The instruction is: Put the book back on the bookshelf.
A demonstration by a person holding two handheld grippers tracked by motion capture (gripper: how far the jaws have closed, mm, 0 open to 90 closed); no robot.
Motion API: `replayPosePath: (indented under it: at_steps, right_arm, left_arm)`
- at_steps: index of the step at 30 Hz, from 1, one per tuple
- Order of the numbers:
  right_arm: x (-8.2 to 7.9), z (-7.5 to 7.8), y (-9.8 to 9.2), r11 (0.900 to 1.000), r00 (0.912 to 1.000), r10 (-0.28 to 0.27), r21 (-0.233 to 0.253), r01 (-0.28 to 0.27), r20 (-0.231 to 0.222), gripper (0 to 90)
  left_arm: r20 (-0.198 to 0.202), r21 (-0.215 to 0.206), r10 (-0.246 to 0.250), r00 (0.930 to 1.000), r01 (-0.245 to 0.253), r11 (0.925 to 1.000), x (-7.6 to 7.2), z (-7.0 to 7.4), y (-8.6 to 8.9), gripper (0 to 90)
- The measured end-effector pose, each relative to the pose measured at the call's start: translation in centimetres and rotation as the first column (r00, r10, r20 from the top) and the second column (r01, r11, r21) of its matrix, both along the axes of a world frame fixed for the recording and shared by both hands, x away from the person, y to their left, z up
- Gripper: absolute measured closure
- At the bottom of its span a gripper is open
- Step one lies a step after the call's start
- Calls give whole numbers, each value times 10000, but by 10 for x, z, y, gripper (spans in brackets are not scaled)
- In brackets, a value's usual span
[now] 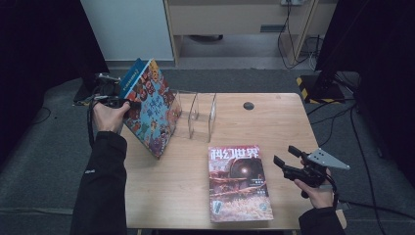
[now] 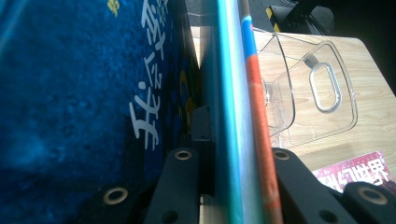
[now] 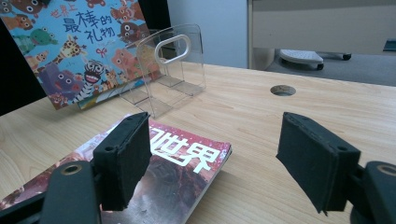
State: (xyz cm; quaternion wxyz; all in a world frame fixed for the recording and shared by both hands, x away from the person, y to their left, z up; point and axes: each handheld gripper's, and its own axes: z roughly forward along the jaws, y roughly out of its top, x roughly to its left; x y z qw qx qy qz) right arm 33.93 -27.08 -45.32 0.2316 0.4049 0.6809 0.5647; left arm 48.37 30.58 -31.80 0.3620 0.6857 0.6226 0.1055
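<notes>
A colourful picture book with cartoon animals stands tilted on edge at the table's left, leaning toward a clear plastic book rack. My left gripper is shut on the book's upper edge; in the left gripper view the book's blue cover and teal-and-orange edge sit between the jaws. A red magazine lies flat near the front edge. My right gripper hovers open just right of it, its pads wide apart over the magazine's corner.
The clear rack has several upright dividers and stands mid-table. A round cable hole is at the back. The wooden table has bare room on the right. Cables and a stand base lie on the floor to the right.
</notes>
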Motion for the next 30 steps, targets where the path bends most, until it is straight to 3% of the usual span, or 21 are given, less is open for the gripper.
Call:
replayPosePath:
  at_steps: [7, 11, 13, 20, 23, 25, 27, 30]
  right_arm:
    - [1, -1, 2, 10000, 10000, 13, -58, -13, -35, 254]
    - [1, -1, 3, 10000, 10000, 44, -76, -45, -32, 254]
    - [1, -1, 3, 9999, 10000, 57, -100, -58, -43, 254]
    - [2, -2, 6, 9999, 9999, 96, -108, -97, -96, 253]
    - [2, -2, 6, 9999, 9999, 97, -110, -98, -100, 253]
    - [2, -2, 7, 9999, 9999, 99, -103, -100, -101, 253]
    - [2, -2, 7, 9999, 9999, 103, -105, -104, -100, 253]
    - [2, -1, 7, 9998, 9999, 115, -145, -116, -62, 252]
  left_arm:
    - [-103, 149, -106, 9999, 108, 9998, -1, -7, -1, 799]
    - [-145, 319, -238, 9996, 243, 9992, 0, -17, -4, 799]
    - [76, 143, -261, 9996, 259, 9996, -1, -19, -3, 793]
    - [491, 121, -319, 9983, 313, 9994, -6, -19, -2, 777]
    - [815, 6, -252, 9964, 252, 9997, -10, -15, 0, 729]
    - [1250, 76, -252, 9918, 244, 9997, -16, -5, 3, 685]
    - [1433, 493, -114, 9896, 44, 9988, -22, 1, 6, 650]
    - [1529, 338, -33, 9882, -18, 9994, -27, 1, 14, 625]
